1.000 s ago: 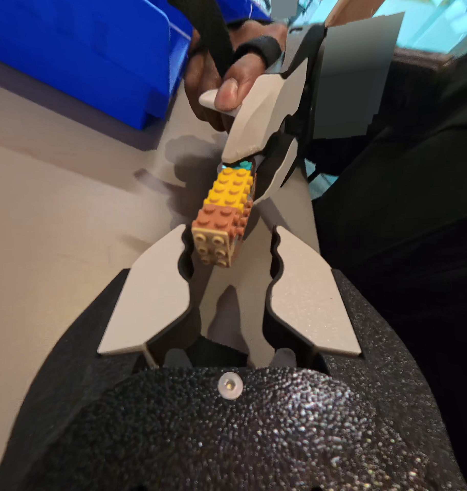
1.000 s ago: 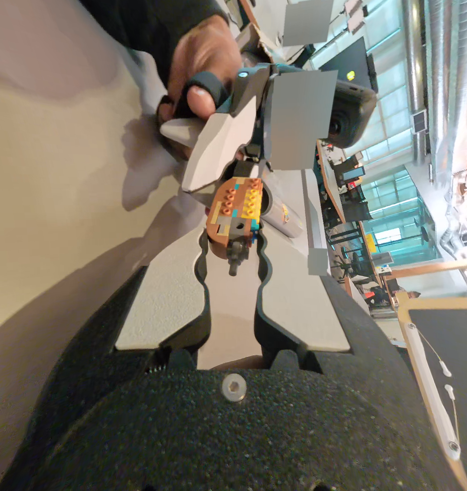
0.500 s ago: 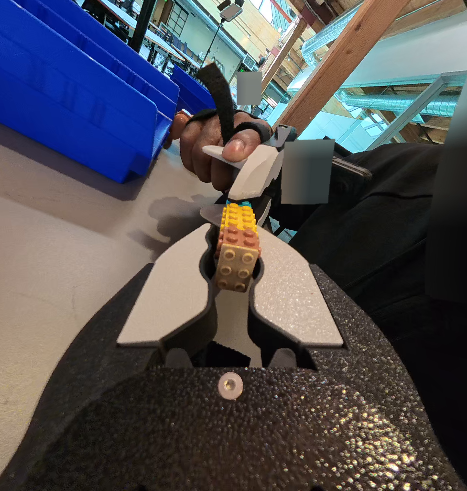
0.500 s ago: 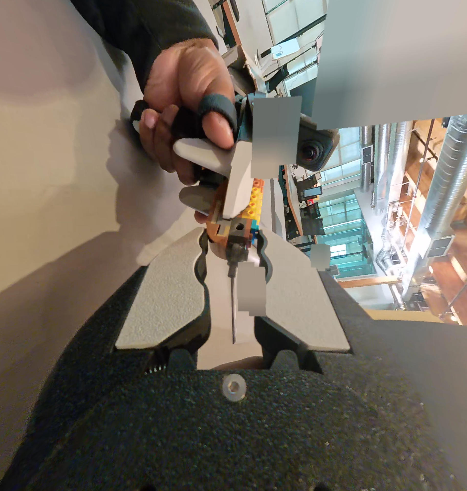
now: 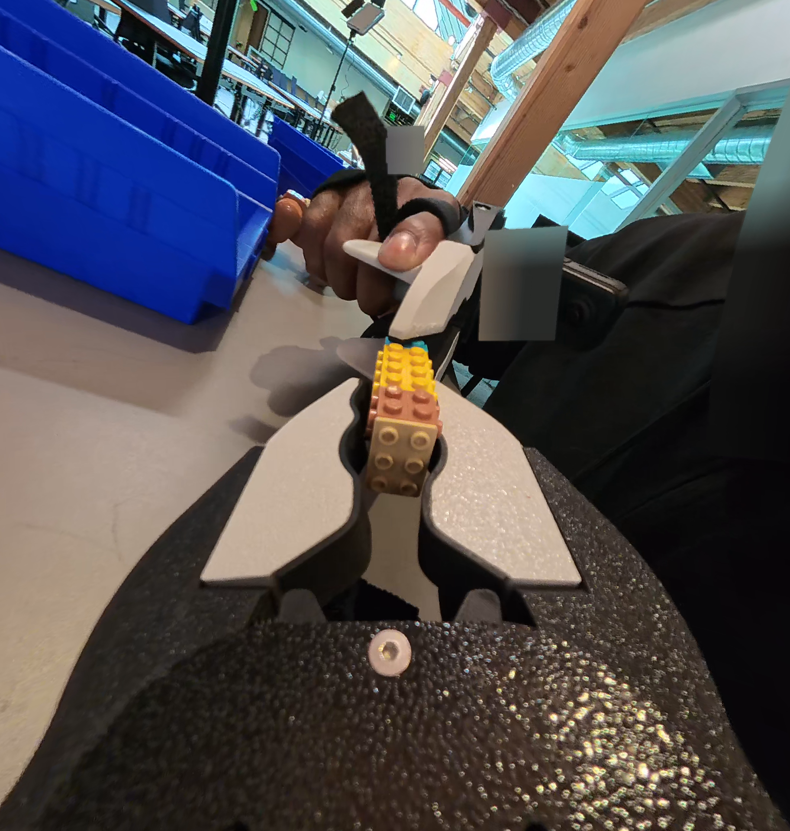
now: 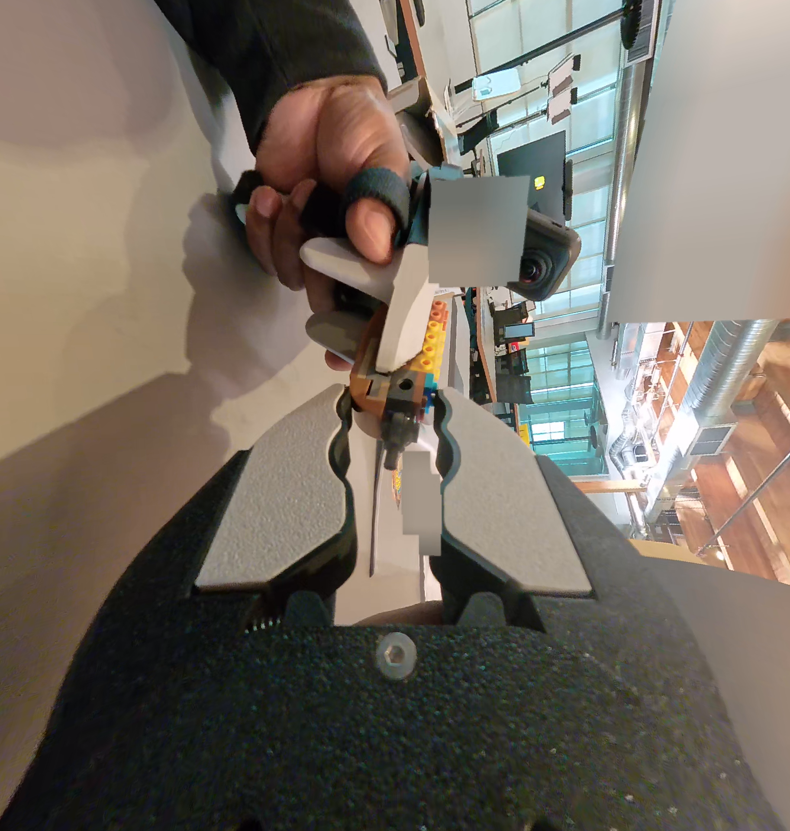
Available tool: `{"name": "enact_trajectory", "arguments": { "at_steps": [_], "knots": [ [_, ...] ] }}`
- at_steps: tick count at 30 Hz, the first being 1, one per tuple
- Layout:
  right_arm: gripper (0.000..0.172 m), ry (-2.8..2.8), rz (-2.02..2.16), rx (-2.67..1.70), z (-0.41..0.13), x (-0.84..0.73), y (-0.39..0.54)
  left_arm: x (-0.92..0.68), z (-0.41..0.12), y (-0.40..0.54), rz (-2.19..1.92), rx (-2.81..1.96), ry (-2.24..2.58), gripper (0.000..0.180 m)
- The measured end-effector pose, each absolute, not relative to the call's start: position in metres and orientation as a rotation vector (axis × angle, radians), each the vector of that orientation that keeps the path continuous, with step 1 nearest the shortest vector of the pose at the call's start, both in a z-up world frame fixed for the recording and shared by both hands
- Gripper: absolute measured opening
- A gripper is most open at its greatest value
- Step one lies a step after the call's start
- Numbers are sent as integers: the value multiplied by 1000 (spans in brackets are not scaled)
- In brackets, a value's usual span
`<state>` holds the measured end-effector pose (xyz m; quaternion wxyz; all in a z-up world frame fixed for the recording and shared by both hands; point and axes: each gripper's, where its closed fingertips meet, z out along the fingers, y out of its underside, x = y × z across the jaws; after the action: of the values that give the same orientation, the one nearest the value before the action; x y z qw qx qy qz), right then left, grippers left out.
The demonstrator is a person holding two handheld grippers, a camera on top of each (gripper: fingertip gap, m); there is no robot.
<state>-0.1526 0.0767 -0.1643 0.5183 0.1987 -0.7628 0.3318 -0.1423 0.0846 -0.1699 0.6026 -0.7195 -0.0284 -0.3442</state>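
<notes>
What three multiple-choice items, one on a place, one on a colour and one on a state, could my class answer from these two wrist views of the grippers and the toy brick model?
1. Where do the blue bins stand in the left wrist view?
A. On the table, upper left
B. On the floor
C. Stacked on the brick model

2. What colour is the end of the brick model nearest the left wrist camera?
A. Green
B. Tan
C. White

3. How does the left gripper stand?
A. Wide open, away from the model
B. Closed on the model's tan end
C. Lying flat on the table

Answers:
1 A: the bins sit on the grey table, up and left of the grippers.
2 B: the studded tan face points at the camera, brown and yellow bricks beyond.
3 B: both fingers press its sides, while the right gripper holds the far end.
</notes>
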Motion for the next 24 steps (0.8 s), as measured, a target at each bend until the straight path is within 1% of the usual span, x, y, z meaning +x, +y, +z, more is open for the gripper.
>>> {"name": "enact_trajectory", "arguments": {
  "at_steps": [18,21,24],
  "knots": [
    [35,-1818,844,466,-160,-150,75,-138,-167,84,-777,-1654,4,21],
    [47,-1772,876,398,-154,-155,79,-140,-165,84,-719,-1641,20,21],
    [50,-1846,963,278,-155,-159,86,-147,-165,82,-608,-1653,41,21]
  ]
}}
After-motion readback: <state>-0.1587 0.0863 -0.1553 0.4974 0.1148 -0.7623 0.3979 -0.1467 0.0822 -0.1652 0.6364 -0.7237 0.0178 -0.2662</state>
